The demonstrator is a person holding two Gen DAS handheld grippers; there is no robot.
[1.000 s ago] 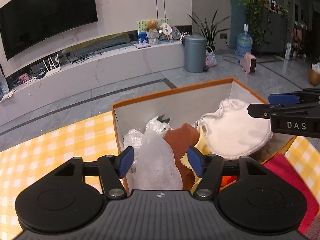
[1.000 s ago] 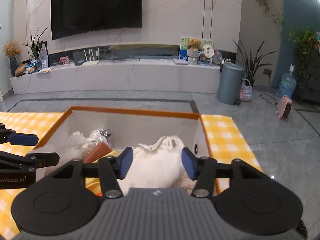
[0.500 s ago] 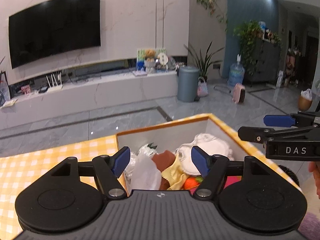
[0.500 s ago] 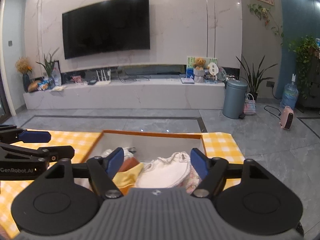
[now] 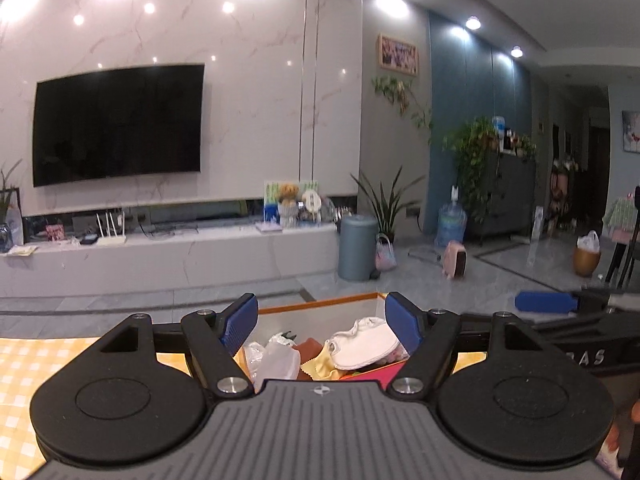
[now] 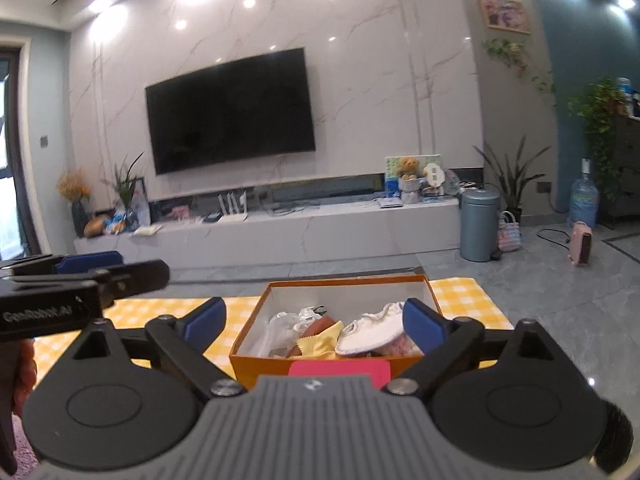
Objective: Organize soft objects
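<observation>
Yellow-checked cloth covers the table, and on it, lower centre of the right wrist view, the orange box holds the soft items: white pouch, yellow cloth, brown piece and clear bags. Left gripper and right gripper have just been spreading their jaws, and nothing is held between them. A red item is seen lying outside the box's near wall; it may be overlooked, and the heaped pouch may slide over the rim if knocked.

White letters "GenRobot.AI" stand blurred on the left gripper, and "AS" shows on the right gripper.
</observation>
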